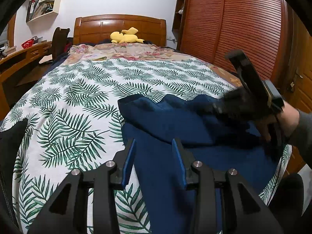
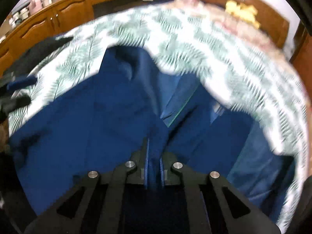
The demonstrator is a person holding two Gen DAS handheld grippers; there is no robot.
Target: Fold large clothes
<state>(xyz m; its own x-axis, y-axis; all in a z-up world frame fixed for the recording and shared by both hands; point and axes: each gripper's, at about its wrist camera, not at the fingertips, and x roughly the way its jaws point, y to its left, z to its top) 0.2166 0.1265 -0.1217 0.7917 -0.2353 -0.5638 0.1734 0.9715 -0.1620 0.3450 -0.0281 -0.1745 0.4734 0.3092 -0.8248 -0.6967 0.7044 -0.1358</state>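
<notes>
A large dark blue garment (image 1: 165,120) lies rumpled on the palm-leaf bedsheet (image 1: 78,97), toward the bed's near right. My left gripper (image 1: 154,152) hovers over the garment's left edge, its blue pads apart and pressing on nothing. The right gripper (image 1: 220,107), held by a hand (image 1: 288,120), comes down onto the garment's right side. In the blurred right wrist view, my right gripper (image 2: 154,156) is shut on a raised fold of the blue garment (image 2: 87,126), with lighter lining showing beyond it. The left gripper's fingers (image 2: 19,101) show at that view's left edge.
A yellow plush toy (image 1: 126,36) lies by the wooden headboard (image 1: 119,25). A floral quilt (image 1: 126,50) covers the far end of the bed. A slatted wardrobe (image 1: 243,29) stands on the right. On the left are a wooden desk (image 1: 23,56) and a dark chair (image 1: 58,39).
</notes>
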